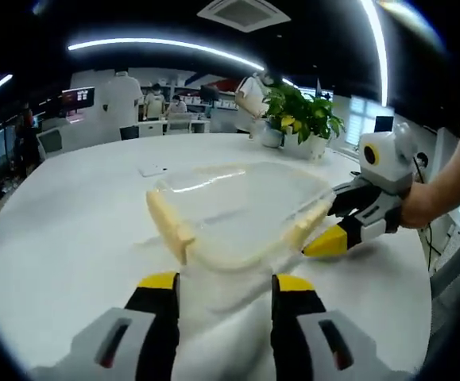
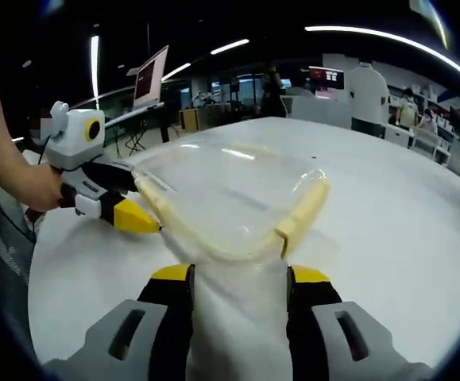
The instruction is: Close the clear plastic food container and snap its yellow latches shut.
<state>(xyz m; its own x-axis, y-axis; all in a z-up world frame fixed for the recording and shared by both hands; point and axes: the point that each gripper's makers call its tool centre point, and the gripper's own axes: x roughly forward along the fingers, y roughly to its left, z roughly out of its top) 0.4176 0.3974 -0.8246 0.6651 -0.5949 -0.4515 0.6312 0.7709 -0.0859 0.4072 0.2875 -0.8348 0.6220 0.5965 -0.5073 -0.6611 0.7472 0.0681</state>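
Note:
A clear plastic food container sits on the white round table, its clear top catching the ceiling lights. Pale yellow latches run along two opposite sides and stick out from them. My left gripper stands open just short of the container's near rim; from the other side it comes in from the left beside one latch. My right gripper is open too, its tips just short of the rim. A hand holds it at the container's right latch.
A potted green plant and a white jug-like thing stand at the table's far edge, with a small flat item nearer. Desks, screens and standing people fill the room beyond. The person's arm reaches in.

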